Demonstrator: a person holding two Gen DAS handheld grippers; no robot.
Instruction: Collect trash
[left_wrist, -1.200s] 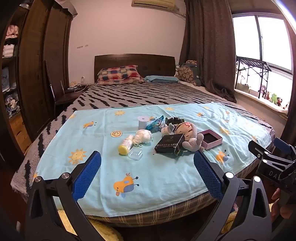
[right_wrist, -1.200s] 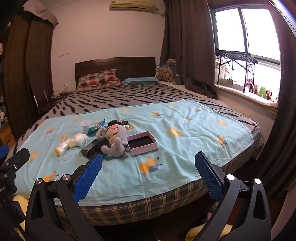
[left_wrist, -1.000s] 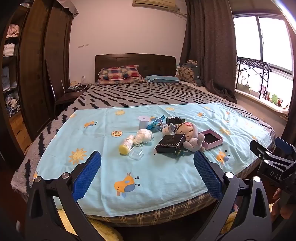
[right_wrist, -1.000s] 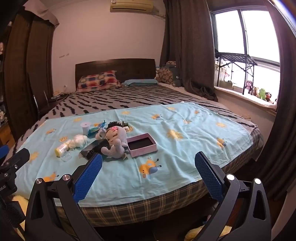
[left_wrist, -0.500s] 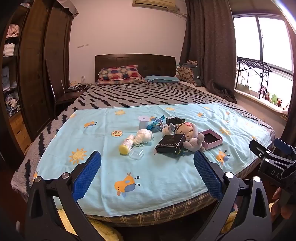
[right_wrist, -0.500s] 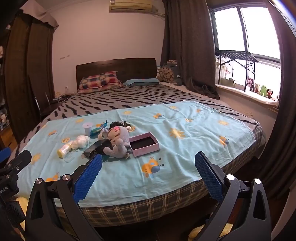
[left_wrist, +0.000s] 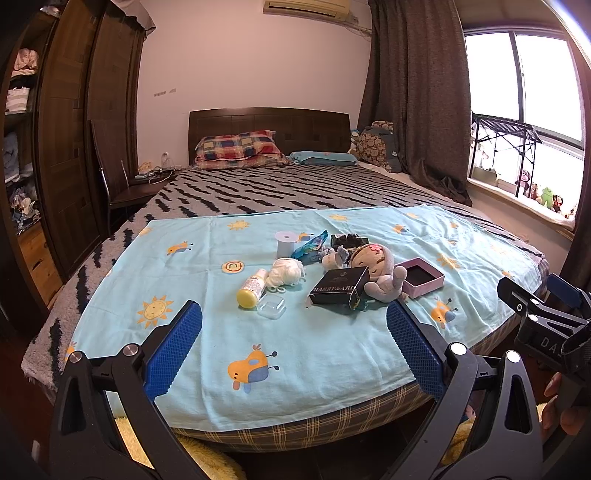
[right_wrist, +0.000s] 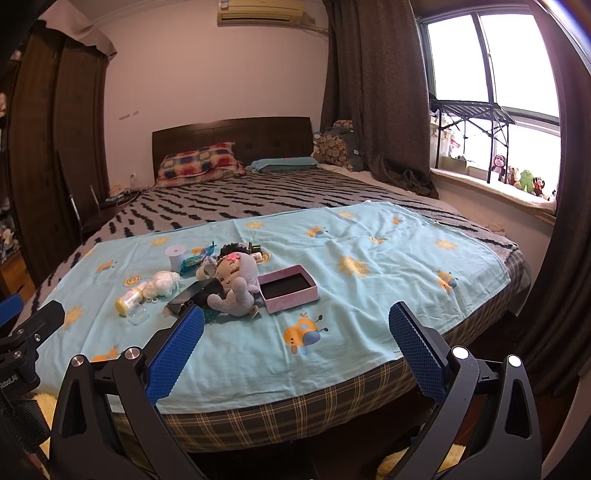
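Neither tool has reached anything yet; this looks like the approach, before the first pick. The left tool (left_wrist: 293, 339) and right tool (right_wrist: 295, 341) both hang off the bed's (left_wrist: 295, 432) near edge, jaws wide apart and empty. The likely trash, a blue wrapper (left_wrist: 309, 248), lies mid-sheet, among a doll (left_wrist: 373, 271), a black box (left_wrist: 340, 290) and a bottle (left_wrist: 252, 288). Next, one tool must reach over the near edge to it. The left view shows the wardrobe shelves; the right view shows the pink box (right_wrist: 288, 288) unobstructed and the bed's far right corner.
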